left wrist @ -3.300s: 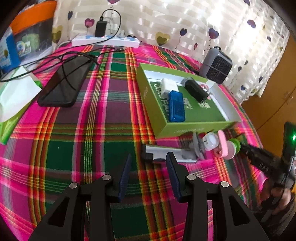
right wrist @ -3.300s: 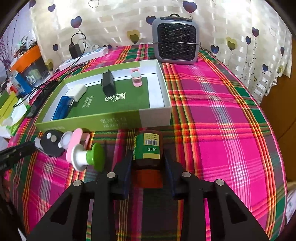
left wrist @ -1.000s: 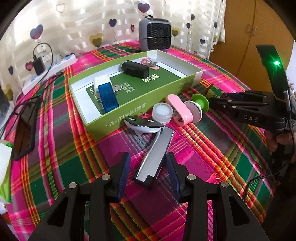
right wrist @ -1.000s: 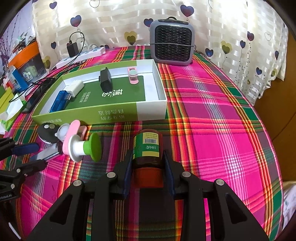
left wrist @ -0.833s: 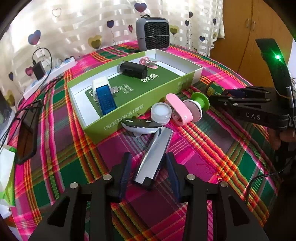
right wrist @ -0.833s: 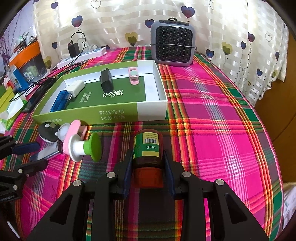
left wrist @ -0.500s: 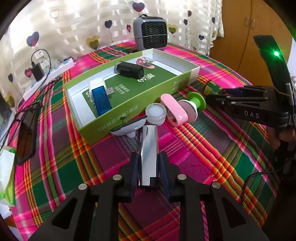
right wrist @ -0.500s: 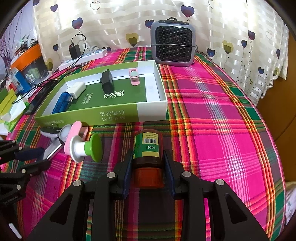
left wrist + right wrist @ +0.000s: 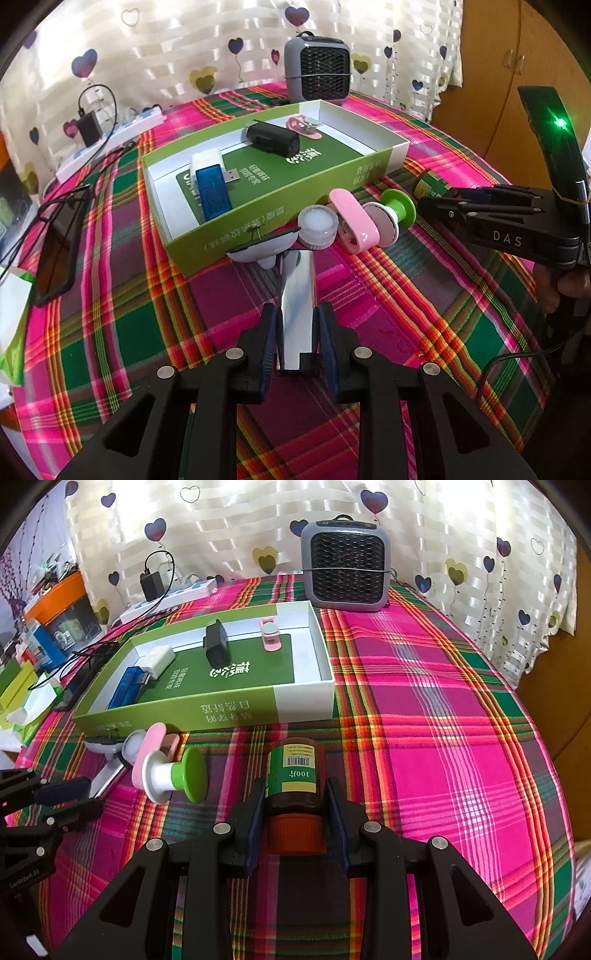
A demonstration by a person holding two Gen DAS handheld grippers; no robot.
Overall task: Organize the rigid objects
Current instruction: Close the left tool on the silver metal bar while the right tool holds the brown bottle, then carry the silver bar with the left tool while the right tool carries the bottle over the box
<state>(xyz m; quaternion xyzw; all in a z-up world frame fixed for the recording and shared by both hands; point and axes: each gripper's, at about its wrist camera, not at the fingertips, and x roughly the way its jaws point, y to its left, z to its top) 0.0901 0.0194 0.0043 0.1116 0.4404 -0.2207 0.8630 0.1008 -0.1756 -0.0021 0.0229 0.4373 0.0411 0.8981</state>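
Observation:
My left gripper [image 9: 297, 317] is shut on the near end of a shiny silver bar [image 9: 297, 295] that carries a white oval pad [image 9: 258, 248] at its far end. My right gripper [image 9: 295, 786] is shut on a brown pill bottle [image 9: 294, 775] with a green label and orange cap, lying on the plaid cloth. A green and white open box [image 9: 280, 229] [image 9: 236, 709] holds a blue USB stick [image 9: 212, 190], a white block [image 9: 206, 160], a black charger [image 9: 272, 137] and a pink clip [image 9: 304, 124]. A white jar cap [image 9: 317, 224], a pink ring [image 9: 352, 218] and a green-topped stopper [image 9: 173, 773] lie in front of the box.
A grey mini heater [image 9: 345, 570] stands behind the box. A black phone [image 9: 59, 247] with cables lies at the left, with a power strip [image 9: 110, 147] and plug behind it. Boxes and containers [image 9: 55, 627] crowd the far left. A wooden cabinet [image 9: 517, 74] stands at the right.
My left gripper swung round from facing the phone to the silver bar, moved over its near end and closed on it. The bar now points straight ahead. My right gripper stayed shut on the bottle.

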